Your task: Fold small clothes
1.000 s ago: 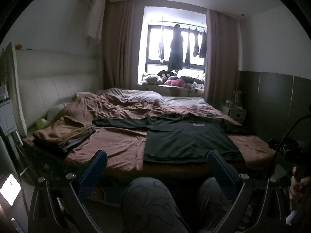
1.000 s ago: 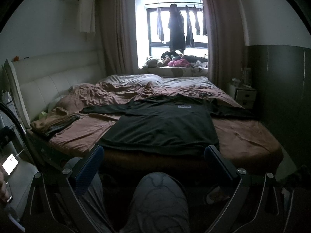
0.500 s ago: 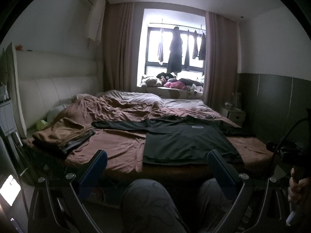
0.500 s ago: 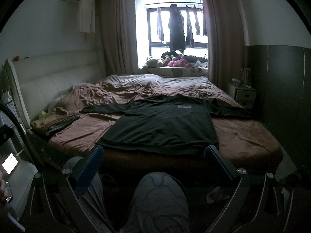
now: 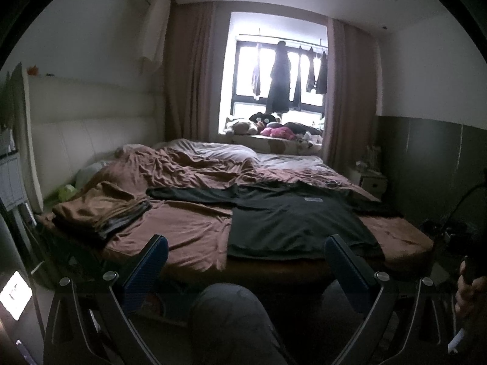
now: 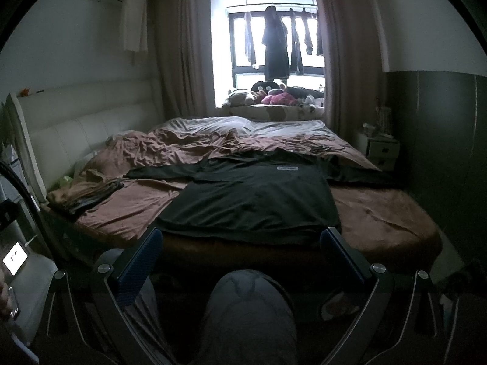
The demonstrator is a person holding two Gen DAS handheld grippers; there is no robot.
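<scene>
A black T-shirt lies spread flat on the brown bed, hem toward me, sleeves stretched left and right, a small white label near its collar. A stack of folded brown and dark clothes rests at the bed's left corner. My left gripper is open, well short of the bed, nothing between its blue fingers. My right gripper is open too, held back from the shirt's hem. The person's knee fills the low middle of both views.
A crumpled brown and white duvet covers the bed's far half. Plush toys sit on the window ledge, clothes hang at the window. A white nightstand stands right of the bed, a padded headboard left. A lit phone screen glows at lower left.
The left wrist view has tilted upward a little, so the bed sits lower in it. The right gripper has barely moved. Both stay open and empty.
</scene>
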